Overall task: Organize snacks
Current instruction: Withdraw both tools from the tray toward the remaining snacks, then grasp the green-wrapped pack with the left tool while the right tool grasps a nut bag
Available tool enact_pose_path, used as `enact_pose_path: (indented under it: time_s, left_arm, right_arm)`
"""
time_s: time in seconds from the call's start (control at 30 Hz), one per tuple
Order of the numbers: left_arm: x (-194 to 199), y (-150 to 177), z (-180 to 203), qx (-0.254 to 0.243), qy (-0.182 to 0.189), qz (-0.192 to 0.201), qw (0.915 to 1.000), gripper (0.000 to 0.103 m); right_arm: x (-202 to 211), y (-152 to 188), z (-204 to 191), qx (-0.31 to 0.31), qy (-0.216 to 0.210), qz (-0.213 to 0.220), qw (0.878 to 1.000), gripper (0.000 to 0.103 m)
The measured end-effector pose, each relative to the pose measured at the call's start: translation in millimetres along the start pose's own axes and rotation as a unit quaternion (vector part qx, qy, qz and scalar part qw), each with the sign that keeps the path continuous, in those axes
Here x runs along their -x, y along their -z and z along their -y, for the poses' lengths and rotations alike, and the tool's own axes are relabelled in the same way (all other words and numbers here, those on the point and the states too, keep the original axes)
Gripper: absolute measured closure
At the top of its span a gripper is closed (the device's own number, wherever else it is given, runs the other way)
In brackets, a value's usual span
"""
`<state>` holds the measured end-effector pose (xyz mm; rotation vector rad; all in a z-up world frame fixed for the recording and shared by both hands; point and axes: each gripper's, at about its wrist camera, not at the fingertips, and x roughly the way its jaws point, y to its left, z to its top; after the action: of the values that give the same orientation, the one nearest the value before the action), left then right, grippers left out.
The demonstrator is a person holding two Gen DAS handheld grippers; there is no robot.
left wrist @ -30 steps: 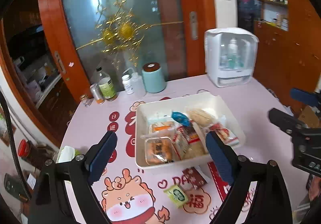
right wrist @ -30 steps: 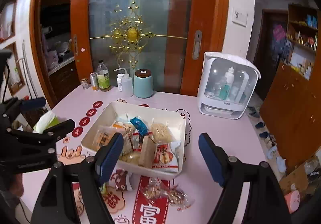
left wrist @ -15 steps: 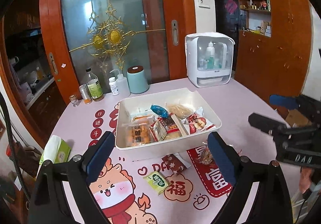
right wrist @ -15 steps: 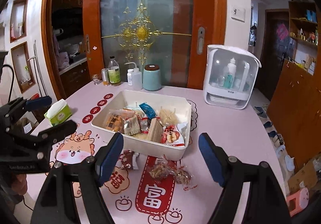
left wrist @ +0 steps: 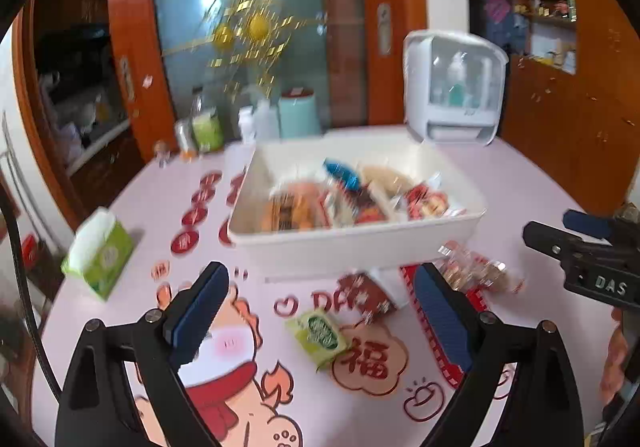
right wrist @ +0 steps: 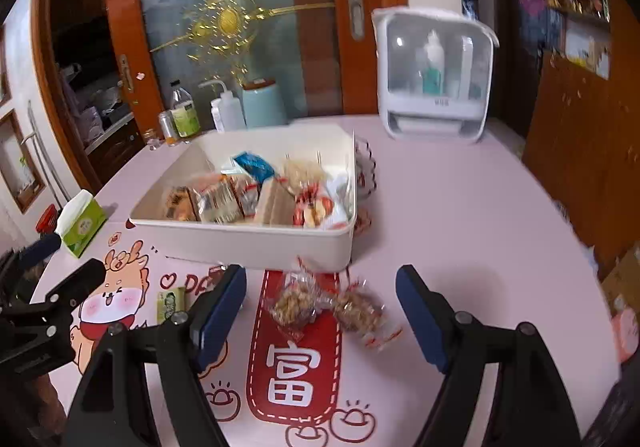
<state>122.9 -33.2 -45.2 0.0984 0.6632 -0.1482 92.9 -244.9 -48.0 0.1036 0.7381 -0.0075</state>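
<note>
Both tongs [left wrist: 316, 313] lower now, white bin [right wrist: 256, 243] full of snack packets [right wrist: 224, 199]

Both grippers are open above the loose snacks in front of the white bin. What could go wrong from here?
The two clear-wrapped nut snacks lie touching, so the right gripper may pinch both or only crinkly wrapper. The green packet lies flat; the left gripper could slide it instead of lifting. It also sits close to the dark red packet, which could get nudged.
</note>
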Motion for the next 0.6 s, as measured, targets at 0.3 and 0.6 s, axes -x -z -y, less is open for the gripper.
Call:
enact_pose_path:
  time_s: [0.3,0.6]
  left_arm:
    - [-67.6,30.5,-16.5,0.071,-0.029,-0.074,0.9943,0.010]
    - [-113.7,55.0,-21.2,0.094,-0.044,-0.128,0.9863,0.010]
  right_arm:
    - [-65.1,46.8,-8.5,-0.030,-0.037,-0.085,0.995,0.025]
    - [-106.1,50.1,4.1,-0.078,-0.060,-0.117,0.988,0.025]
